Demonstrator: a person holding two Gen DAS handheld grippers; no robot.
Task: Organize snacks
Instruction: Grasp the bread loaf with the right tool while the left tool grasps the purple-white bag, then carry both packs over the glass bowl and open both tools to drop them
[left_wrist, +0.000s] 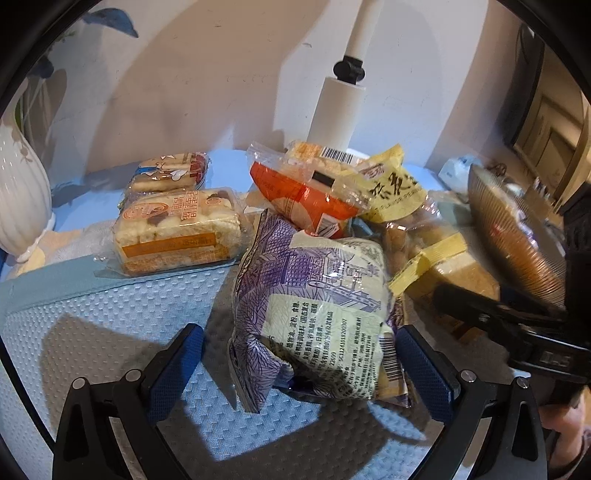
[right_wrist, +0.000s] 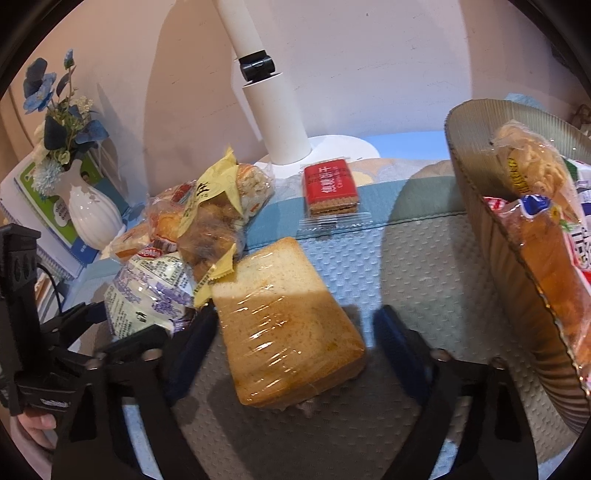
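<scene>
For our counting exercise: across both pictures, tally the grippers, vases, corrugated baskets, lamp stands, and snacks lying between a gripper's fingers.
Grippers: 2 (left gripper, right gripper)
Vases: 1 (white vase)
Corrugated baskets: 1 (basket)
Lamp stands: 1 (lamp stand)
Snacks between fingers: 2 (purple bag, wrapped bread)
Total: 7

Glossy plastic bread wrap (right_wrist: 288, 325); textured cloth mat (right_wrist: 388, 266); ribbed cardboard basket (right_wrist: 491, 236).

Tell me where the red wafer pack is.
In the right wrist view, the red wafer pack lies alone on the blue cloth, just before the white lamp base.
</scene>
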